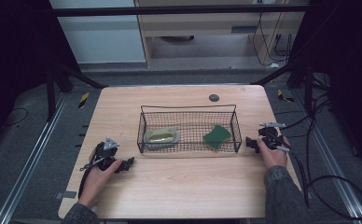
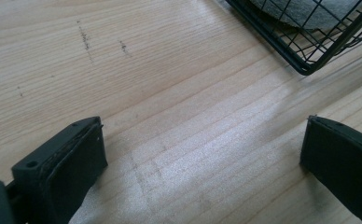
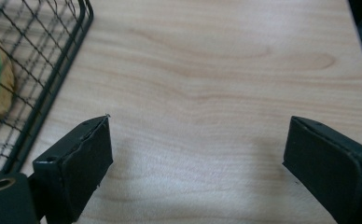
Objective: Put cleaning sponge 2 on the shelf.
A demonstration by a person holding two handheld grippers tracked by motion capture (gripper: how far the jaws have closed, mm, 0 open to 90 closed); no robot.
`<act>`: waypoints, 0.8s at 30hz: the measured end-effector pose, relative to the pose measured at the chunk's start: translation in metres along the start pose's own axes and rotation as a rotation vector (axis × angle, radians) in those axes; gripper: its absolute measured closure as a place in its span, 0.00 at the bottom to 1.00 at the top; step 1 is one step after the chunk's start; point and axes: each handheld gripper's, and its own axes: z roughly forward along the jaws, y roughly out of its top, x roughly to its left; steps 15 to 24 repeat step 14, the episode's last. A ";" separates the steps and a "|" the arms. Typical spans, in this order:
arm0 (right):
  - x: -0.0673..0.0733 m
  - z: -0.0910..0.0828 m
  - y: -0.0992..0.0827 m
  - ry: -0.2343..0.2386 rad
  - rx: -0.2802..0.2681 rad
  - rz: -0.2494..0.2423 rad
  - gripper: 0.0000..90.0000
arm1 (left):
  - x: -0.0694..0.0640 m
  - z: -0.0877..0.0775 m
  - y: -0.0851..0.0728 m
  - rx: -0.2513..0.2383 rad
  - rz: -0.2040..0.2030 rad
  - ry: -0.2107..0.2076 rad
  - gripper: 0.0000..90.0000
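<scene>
A: Wire basket (image 1: 188, 106), placed at the centre of the high view, on the wooden table (image 1: 179, 186). Looked untouched by either tool.

B: And inside of it?

A: Held two things. Green sponge (image 1: 217, 136) in the right half, leaning toward the right wall. Grey dish (image 1: 162, 136) in the left half, with something yellowish in it, too small to name.

B: Left gripper (image 1: 128, 163): had hold of anything?

A: No. Rested low over the table at the lower left of the basket, near the front corner but apart from it. Opened wide in the left gripper view, with only bare wood between the jaws. Showed the basket corner at the upper right of that frame.

B: And right gripper (image 1: 250, 143)?

A: Much the same. Hovered just beside the right end wall of the basket, at the right of the high view. Opened wide too, and empty, with only wood grain between the jaws in the right gripper view. Showed the sponge through the mesh at the far left edge of that frame.

B: So how much done?

A: Probably nothing yet. Seemed to be the very beginning, with both things inside the basket and no grip taken. Left to do, by judgement: reaching over the rim, closing on the sponge or the dish, and lifting it out.
</scene>
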 end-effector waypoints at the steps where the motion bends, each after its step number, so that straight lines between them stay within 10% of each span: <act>1: 0.001 0.001 -0.001 0.000 0.007 0.004 0.08 | 0.000 0.000 0.000 0.000 -0.001 0.000 0.00; 24: 0.005 0.001 -0.011 -0.017 -0.035 0.055 0.02 | 0.001 0.002 0.002 0.000 0.004 -0.005 0.00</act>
